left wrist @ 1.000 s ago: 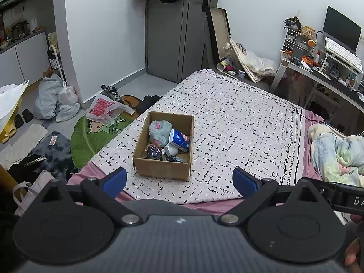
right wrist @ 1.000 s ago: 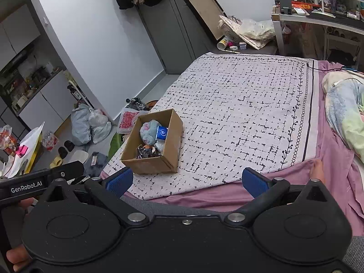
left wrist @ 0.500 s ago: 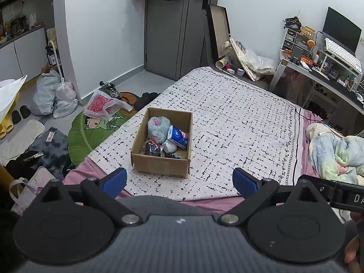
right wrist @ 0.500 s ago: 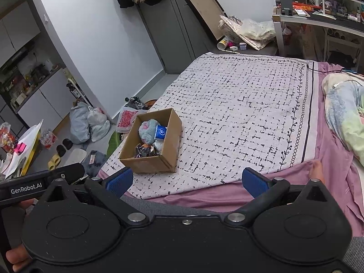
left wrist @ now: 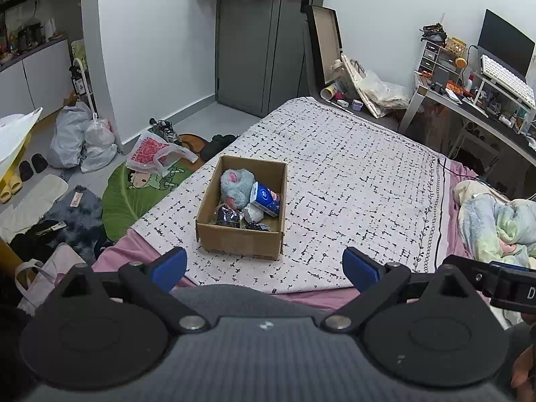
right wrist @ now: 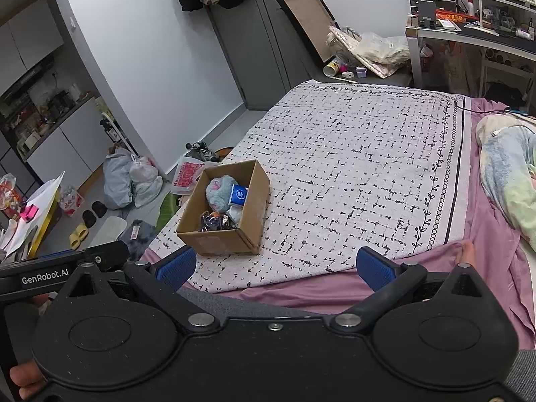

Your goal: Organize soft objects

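Here, at the bottom of both frames, my fingers are spread wide and grasp nothing: the left gripper and the right gripper each show two blue pads apart over the near edge of the bed. Just above the pads lies a strip of pink sheet, then the white blanket with black marks. A little further in, left of centre in both views, the open cardboard box sits on that blanket. Inside it I see a grey-blue plush toy at the far end, a blue tissue pack leaning beside it, and dark wrapped bits nearer the front wall. At the right edge a pastel quilt is bunched. Farthest back stand the grey door and a cluttered table in the upper right.
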